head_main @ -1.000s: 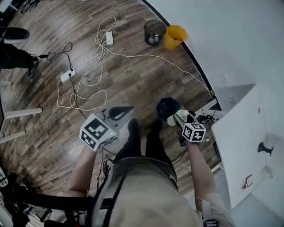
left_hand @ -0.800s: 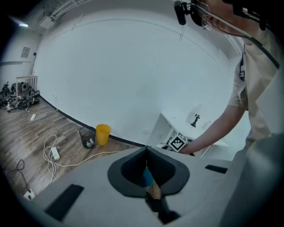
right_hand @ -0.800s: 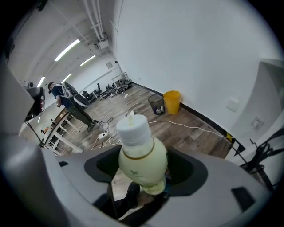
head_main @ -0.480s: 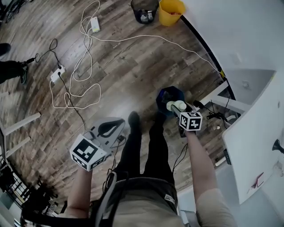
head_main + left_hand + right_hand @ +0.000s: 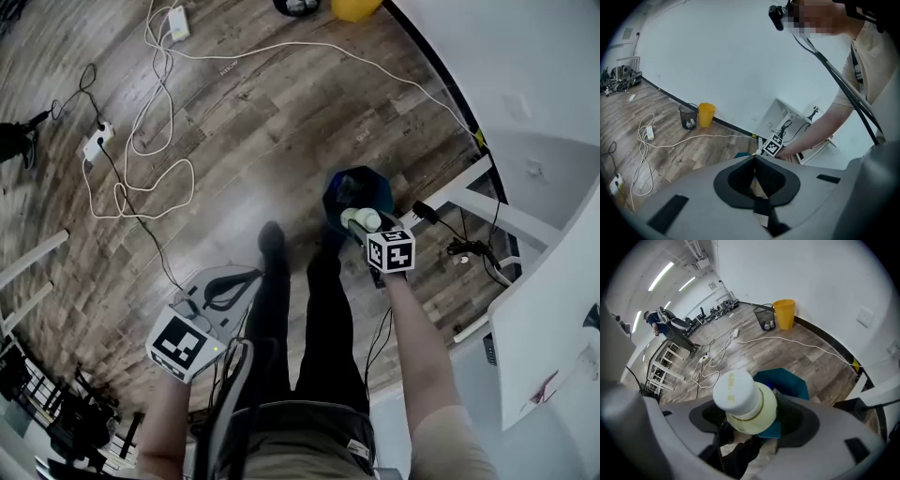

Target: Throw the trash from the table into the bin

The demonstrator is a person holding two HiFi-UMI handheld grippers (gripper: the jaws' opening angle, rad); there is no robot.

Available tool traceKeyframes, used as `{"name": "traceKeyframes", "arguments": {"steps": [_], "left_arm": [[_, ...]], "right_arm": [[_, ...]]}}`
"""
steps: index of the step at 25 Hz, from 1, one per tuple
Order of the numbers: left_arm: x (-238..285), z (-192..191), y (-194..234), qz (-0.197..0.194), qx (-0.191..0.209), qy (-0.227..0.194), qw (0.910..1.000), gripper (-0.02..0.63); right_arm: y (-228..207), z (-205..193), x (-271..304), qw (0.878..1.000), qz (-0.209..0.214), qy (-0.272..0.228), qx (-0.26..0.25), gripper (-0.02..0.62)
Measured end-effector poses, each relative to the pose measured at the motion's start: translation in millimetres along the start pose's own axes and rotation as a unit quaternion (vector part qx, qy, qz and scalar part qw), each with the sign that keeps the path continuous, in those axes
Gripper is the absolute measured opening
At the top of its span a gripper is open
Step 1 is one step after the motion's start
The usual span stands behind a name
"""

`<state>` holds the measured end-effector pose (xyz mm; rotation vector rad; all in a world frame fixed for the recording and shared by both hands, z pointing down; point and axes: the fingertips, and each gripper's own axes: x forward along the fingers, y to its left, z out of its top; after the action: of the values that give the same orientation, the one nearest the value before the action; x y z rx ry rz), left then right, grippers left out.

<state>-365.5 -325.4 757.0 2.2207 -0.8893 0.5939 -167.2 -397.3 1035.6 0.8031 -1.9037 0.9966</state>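
Bottle drop, close to delivery as I read it. Nearest to me, the left gripper [image 5: 225, 281] hangs low beside the wearer's dark trouser legs [image 5: 300, 319], its jaws pressed together. The left gripper view shows the black pads meeting, with only a pale sliver low behind them that I cannot identify. I take this hand as idle and parked clear of the work.

Just ahead, the right gripper [image 5: 367, 228] is clamped on a pale yellow-green bottle [image 5: 743, 401] with a white cap. The pads squeeze its body from either side, and the cap points away and downward. I judge that nose-down pitch to be deliberate. It lines the bottle up with the mouth of the blue bin [image 5: 349, 187], which stands on the wood floor [image 5: 244, 141] directly beyond it. In the right gripper view the bin's teal rim shows right behind the bottle, so a release should land inside. How high the bottle sits above the opening I cannot tell.

Farther out, white cables [image 5: 139, 131] loop across the boards to a power strip [image 5: 97, 143], well apart from the bin. At the far wall a black mesh basket [image 5: 687, 116] and a yellow bucket [image 5: 706, 115] stand side by side; neither seems the target here.
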Motion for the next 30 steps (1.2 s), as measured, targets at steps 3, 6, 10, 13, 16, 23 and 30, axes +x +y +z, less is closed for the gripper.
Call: {"name": "traceKeyframes", "arguments": {"steps": [3, 6, 10, 13, 16, 23, 30], "left_arm": [[2.1, -14.3, 3.1, 0.001, -0.012, 0.003, 0.9999, 0.012], [3.3, -25.5, 7.6, 0.0, -0.009, 0.014, 0.9999, 0.012], [2.2, -34.9, 15.7, 0.003, -0.002, 0.021, 0.9998, 0.012], [1.7, -37.6, 16.7, 0.003, 0.016, 0.033, 0.9993, 0.012], [2.8, -35.2, 20.9, 0.005, 0.016, 0.025, 0.9995, 0.012], [3.8, -33.9, 24.6, 0.005, 0.011, 0.028, 0.9995, 0.012], [-18.1, 23.0, 12.3, 0.016, 0.048, -0.007, 0.9987, 0.012]], "right_arm": [[0.2, -11.0, 15.3, 1.0, -0.015, 0.016, -0.021, 0.322], [-1.1, -22.9, 29.9, 0.999, -0.025, 0.034, -0.03, 0.322], [-5.7, -31.9, 40.5, 0.998, -0.041, 0.046, -0.012, 0.322], [-9.1, -41.3, 39.3, 0.997, -0.048, 0.058, -0.003, 0.322], [-11.7, -42.7, 41.4, 0.997, -0.045, 0.066, -0.002, 0.322], [0.3, -34.9, 24.2, 0.997, -0.025, 0.04, 0.06, 0.322], [79.6, 59.0, -92.3, 0.964, 0.059, -0.15, 0.211, 0.322]]}}
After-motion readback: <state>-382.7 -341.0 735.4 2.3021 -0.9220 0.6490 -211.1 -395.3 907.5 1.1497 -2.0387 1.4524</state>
